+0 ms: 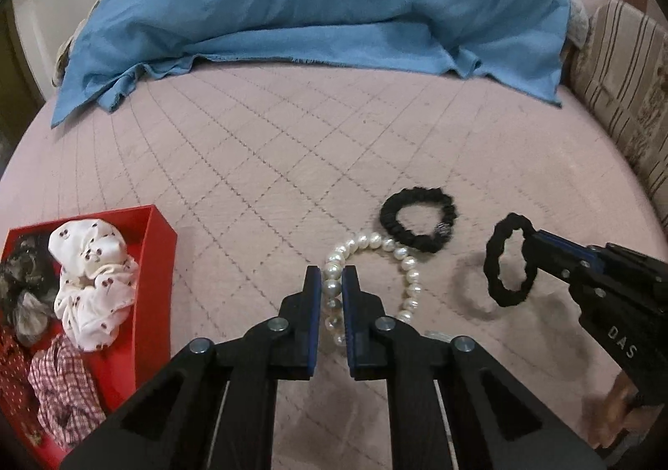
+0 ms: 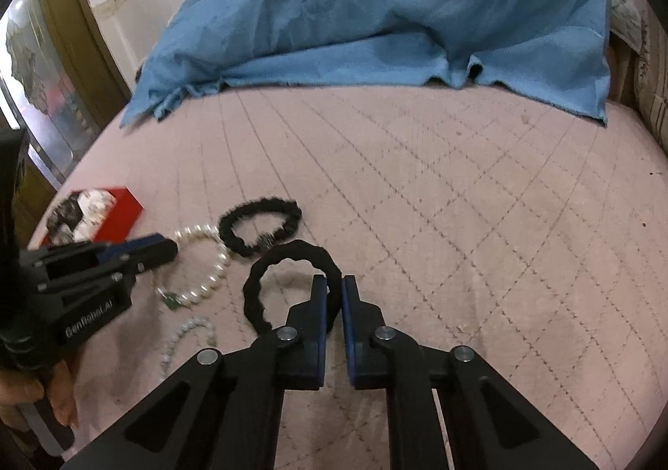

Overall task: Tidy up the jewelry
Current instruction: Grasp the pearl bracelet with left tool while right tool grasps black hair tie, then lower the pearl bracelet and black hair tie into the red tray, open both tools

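A white pearl bracelet (image 1: 367,240) lies on the pink quilted bed. My left gripper (image 1: 332,273) is shut on its near-left beads, and one pearl shows between the blue pads. In the right wrist view the same bracelet (image 2: 217,265) curves away from the left gripper (image 2: 175,250). My right gripper (image 2: 334,282) is shut on a plain black hair tie (image 2: 259,273). The tie (image 1: 497,261) hangs from the right gripper (image 1: 532,238) a little above the bed, with its shadow underneath. A second black scrunchie (image 1: 417,219) with a small charm lies flat behind the pearls.
A red box (image 1: 165,244) at the left holds several fabric scrunchies. A smaller pale bead bracelet (image 2: 183,336) and a green charm (image 2: 169,301) lie near the left gripper. A blue cloth (image 1: 313,10) covers the back of the bed. A striped cushion (image 1: 626,85) borders the right.
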Action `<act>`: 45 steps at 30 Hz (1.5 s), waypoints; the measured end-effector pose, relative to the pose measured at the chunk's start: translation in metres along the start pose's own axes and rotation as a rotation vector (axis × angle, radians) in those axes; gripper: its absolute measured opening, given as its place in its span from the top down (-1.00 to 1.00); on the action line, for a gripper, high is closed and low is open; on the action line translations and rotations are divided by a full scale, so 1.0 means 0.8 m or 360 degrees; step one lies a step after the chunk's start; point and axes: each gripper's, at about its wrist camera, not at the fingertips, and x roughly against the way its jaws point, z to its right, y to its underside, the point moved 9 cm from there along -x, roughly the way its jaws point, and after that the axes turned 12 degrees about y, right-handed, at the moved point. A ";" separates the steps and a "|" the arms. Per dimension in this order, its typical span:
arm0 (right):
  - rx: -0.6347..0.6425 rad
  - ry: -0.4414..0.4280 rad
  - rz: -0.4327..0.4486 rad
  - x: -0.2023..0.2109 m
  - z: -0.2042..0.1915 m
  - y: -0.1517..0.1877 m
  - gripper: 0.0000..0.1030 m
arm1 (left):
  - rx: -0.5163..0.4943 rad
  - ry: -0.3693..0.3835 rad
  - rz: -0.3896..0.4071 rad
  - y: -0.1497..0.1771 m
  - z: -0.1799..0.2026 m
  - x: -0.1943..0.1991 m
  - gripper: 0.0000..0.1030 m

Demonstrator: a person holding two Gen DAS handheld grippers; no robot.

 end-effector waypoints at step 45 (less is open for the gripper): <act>0.0277 -0.0330 0.0055 0.129 -0.257 0.040 0.85 | 0.0668 0.0046 0.0375 0.162 -0.253 0.246 0.81</act>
